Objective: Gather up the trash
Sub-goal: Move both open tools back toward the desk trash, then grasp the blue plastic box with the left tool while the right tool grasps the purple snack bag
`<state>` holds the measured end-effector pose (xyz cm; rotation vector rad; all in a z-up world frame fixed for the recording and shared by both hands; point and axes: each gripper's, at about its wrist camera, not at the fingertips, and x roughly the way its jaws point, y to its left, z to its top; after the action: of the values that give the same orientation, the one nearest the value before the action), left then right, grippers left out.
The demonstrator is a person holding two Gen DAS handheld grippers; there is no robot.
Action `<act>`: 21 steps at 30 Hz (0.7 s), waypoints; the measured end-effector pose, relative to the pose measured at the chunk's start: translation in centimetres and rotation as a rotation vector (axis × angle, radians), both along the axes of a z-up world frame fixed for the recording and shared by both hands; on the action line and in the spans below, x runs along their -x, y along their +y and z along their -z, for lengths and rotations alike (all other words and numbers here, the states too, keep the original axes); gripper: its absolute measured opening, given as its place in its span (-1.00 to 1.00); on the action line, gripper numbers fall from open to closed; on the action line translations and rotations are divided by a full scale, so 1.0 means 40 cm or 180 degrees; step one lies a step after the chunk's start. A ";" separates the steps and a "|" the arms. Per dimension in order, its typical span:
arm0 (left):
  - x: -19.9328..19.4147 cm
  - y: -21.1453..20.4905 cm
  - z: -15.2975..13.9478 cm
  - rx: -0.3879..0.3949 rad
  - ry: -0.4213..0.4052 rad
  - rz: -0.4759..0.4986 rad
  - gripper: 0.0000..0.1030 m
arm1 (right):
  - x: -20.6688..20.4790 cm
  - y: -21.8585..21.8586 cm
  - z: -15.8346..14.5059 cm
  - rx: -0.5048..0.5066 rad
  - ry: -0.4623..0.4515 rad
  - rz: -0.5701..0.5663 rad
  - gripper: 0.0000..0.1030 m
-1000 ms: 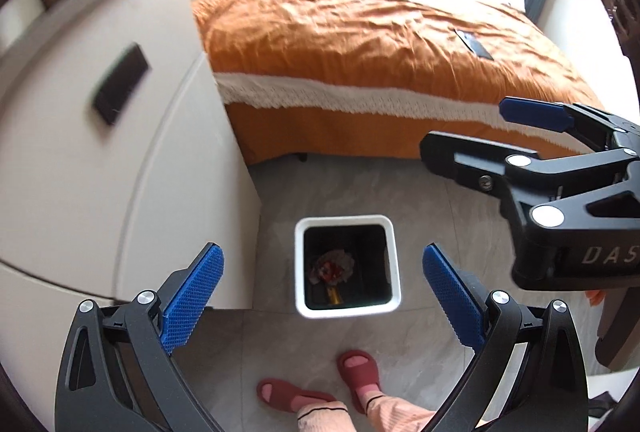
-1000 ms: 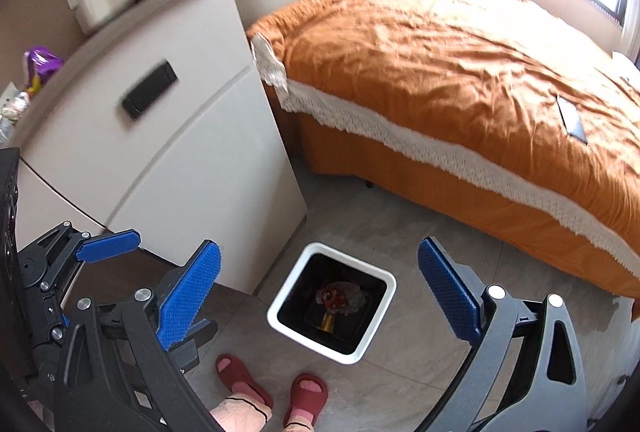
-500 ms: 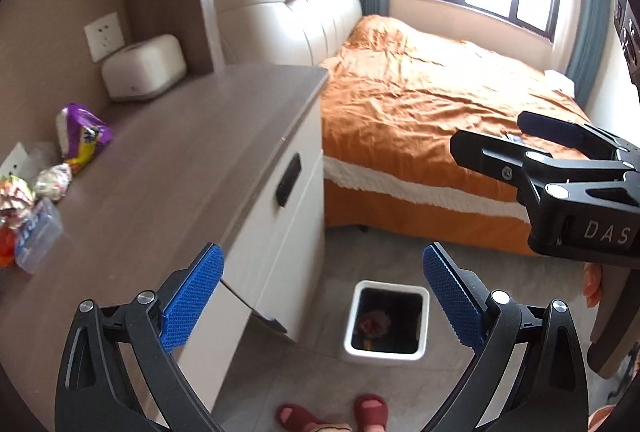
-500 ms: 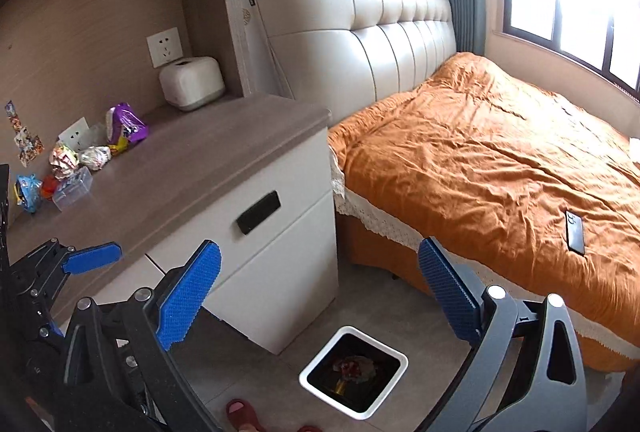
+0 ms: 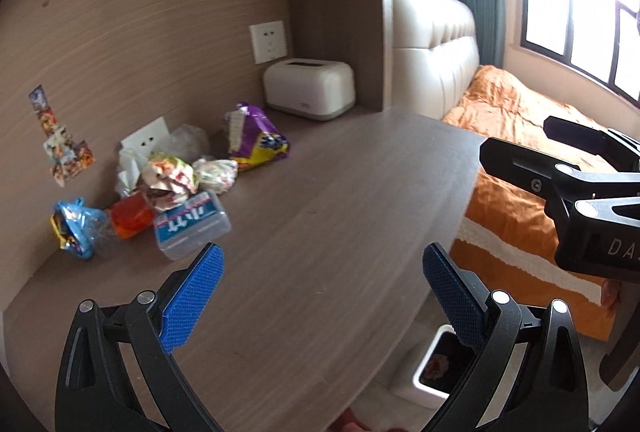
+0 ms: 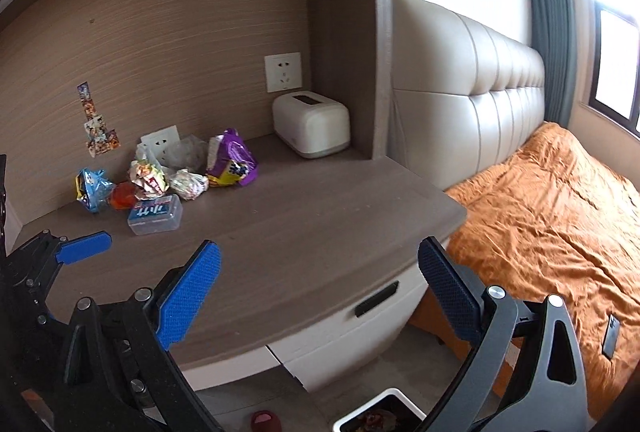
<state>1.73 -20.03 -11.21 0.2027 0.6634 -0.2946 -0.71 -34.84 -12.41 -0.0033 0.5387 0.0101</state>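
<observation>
Well beyond both spread fingers [image 5: 192, 298], trash pile [image 5: 172, 184] on desk [image 5: 320, 232]

A white tissue box [image 6: 311, 130] sits beside the orange bed [image 6: 560, 216].

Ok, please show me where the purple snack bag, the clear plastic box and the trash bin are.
purple snack bag [image 5: 258, 136], left wrist view, front face.
clear plastic box [image 5: 192, 226], left wrist view, labelled lid.
trash bin [image 5: 426, 382], left wrist view, white rim.
</observation>
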 end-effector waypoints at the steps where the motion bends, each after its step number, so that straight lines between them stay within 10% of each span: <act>1: -0.016 0.016 -0.006 -0.0008 0.0009 -0.0066 0.90 | -0.019 0.016 -0.003 0.0009 0.0017 -0.0058 0.91; 21: -0.359 0.212 0.118 0.0184 0.0559 -0.0972 0.90 | -0.469 0.194 0.074 0.0192 0.0275 -0.0635 0.91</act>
<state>16.10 -11.56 -15.92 0.0183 0.8467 -0.0378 18.06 -27.07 -15.36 -0.1159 0.6231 0.1895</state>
